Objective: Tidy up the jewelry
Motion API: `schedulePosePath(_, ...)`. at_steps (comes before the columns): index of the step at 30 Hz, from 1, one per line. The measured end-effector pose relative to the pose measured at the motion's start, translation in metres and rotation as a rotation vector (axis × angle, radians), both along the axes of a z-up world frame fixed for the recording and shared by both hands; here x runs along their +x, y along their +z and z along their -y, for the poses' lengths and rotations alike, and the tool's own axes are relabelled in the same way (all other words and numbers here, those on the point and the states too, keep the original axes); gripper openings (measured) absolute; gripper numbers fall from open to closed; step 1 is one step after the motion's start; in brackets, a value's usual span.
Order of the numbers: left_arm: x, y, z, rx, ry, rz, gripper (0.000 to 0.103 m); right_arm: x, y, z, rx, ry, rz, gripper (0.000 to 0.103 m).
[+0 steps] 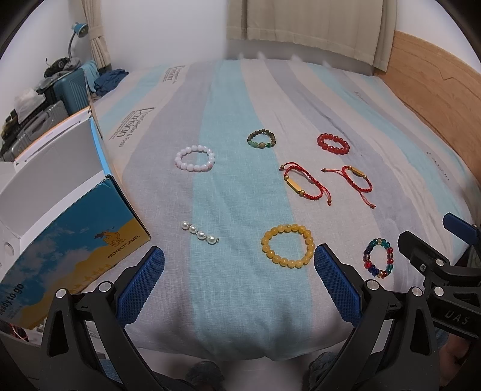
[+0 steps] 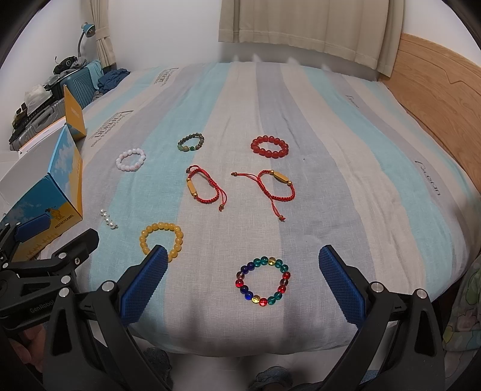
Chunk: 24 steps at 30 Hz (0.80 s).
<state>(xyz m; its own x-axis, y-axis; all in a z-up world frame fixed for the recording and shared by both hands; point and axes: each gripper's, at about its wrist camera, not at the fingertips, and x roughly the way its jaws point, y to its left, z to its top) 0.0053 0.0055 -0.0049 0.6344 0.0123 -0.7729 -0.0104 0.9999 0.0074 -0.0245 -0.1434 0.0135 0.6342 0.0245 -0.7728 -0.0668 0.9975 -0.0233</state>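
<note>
Several bracelets lie on the striped bed cover [image 1: 234,105]. A yellow bead bracelet [image 1: 287,245] lies just ahead of my open, empty left gripper [image 1: 239,255]. A multicoloured bead bracelet [image 2: 262,281] lies between the fingers of my open, empty right gripper [image 2: 242,255]. Further out lie a pearl strand [image 1: 200,232], a pink bracelet [image 1: 195,158], a green-brown bracelet [image 1: 261,140], a red bead bracelet [image 1: 333,143] and two red cord bracelets [image 1: 303,184] [image 1: 357,177]. An open blue and yellow box [image 1: 75,228] stands at the left.
Suitcases and a lamp [image 1: 78,30] stand beyond the bed at the far left. A wooden headboard [image 2: 436,87] runs along the right. Curtains [image 2: 306,24] hang behind the bed. The bed's near edge drops away just under both grippers.
</note>
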Motion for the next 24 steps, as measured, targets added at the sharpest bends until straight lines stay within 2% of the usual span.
schedulePosePath(24, -0.0006, -0.0003, -0.0004, 0.003, -0.001, 0.001, 0.097, -0.0002, 0.0006, 0.0028, -0.004, -0.002, 0.001, 0.096)
